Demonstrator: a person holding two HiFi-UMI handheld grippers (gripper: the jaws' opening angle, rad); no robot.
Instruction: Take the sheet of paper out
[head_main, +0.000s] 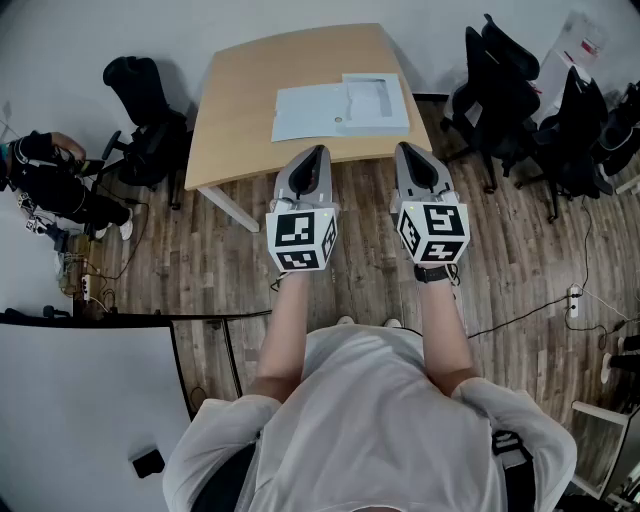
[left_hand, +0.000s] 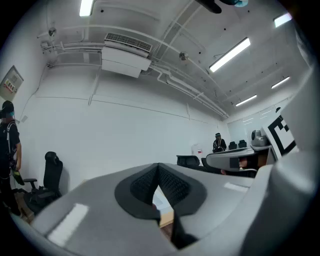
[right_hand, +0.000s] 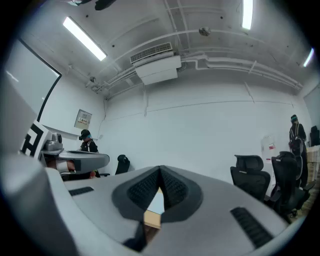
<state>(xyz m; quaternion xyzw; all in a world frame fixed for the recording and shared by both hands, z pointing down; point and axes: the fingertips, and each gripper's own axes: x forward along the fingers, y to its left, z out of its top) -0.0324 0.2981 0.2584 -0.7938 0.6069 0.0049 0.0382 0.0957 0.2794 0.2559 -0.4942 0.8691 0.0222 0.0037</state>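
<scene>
On the wooden table lies a pale plastic folder, with a sheet of paper at its right end, partly overlapping it. I hold both grippers level in front of the table's near edge, side by side and short of the folder. My left gripper has its jaw tips pressed together with nothing between them. My right gripper looks the same, tips meeting, empty. In each gripper view the dark ribbed pads meet at the tip, and a sliver of table and paper shows in the gap below.
Black office chairs stand left of the table and in a group at the right. A person sits at the far left. Cables and a power strip lie on the wood floor. A white board is at my lower left.
</scene>
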